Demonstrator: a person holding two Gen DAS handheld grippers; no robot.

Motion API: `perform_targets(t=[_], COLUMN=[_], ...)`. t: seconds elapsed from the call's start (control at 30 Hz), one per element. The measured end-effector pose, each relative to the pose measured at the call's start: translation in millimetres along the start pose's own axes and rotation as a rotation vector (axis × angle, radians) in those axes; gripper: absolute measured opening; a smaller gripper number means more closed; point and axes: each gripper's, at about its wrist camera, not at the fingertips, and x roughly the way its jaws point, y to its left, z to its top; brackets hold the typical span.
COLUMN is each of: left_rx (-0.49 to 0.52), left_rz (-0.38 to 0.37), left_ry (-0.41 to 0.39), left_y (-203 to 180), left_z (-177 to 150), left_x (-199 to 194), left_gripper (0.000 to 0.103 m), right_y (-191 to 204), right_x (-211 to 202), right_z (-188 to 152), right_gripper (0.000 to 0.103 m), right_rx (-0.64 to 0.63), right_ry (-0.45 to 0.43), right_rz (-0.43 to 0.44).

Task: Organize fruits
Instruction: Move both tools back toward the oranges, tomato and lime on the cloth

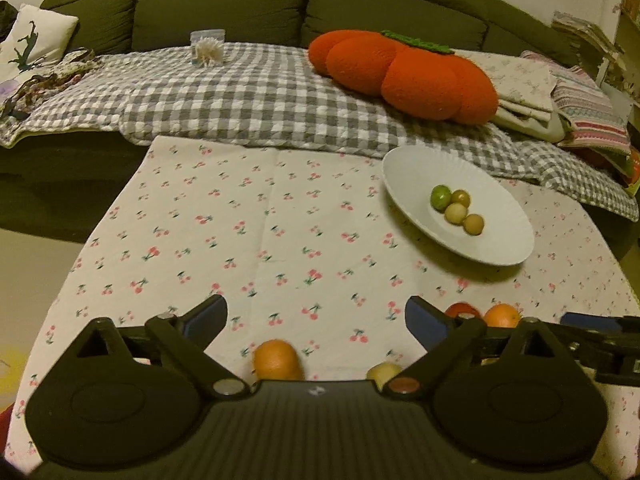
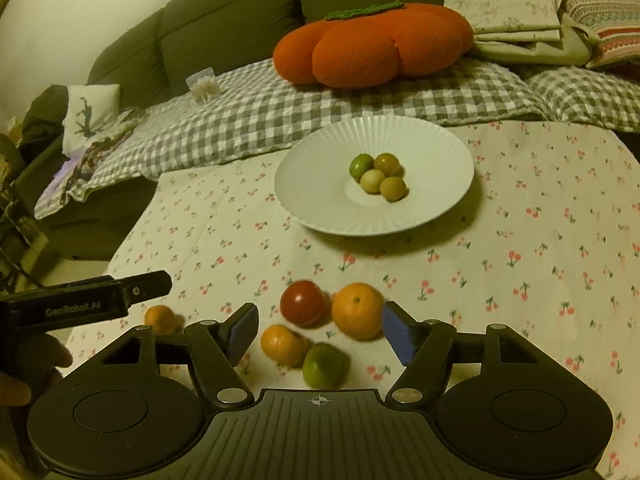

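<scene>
A white ribbed plate [image 2: 320, 200] [image 1: 404, 168] holds several small green and tan fruits [image 2: 378, 176] [image 1: 456, 208]. Near the table's front lie a red tomato [image 2: 302, 303], a large orange [image 2: 357, 310], a small orange [image 2: 283, 345] and a green lime [image 2: 324, 365], all between the open fingers of my right gripper [image 2: 320, 330]. Another small orange [image 2: 160, 319] [image 1: 277, 360] lies further left, just in front of my open left gripper [image 1: 316, 320]. A pale fruit [image 1: 383, 372] peeks out by its right finger.
The table wears a cherry-print cloth [image 1: 280, 220]. Behind it is a green sofa [image 1: 240, 4] with a checked blanket [image 1: 240, 92], an orange pumpkin cushion [image 2: 372, 44] and folded linens [image 2: 540, 12]. A hand holds the left gripper's handle [image 2: 72, 304].
</scene>
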Motion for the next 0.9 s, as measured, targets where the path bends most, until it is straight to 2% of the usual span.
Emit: perform_targets(t=[0.3, 0.9], left_rx=[-0.026, 0.021], left_rz=[0.007, 0.062], left_ry=[0.039, 0.076], left_y=[16.9, 14.7], left_z=[-7.9, -29.3], left_x=[1.8, 24.1], left_gripper=[0.095, 0.092], right_y=[-11.5, 6.2], right_x=[-4.6, 24.6], right_z=[-5.1, -24.5], right_gripper=[0.069, 0.068], right_rx=[0.052, -0.085], right_ry=[-0.002, 0.098], right_rz=[-0.007, -0.014])
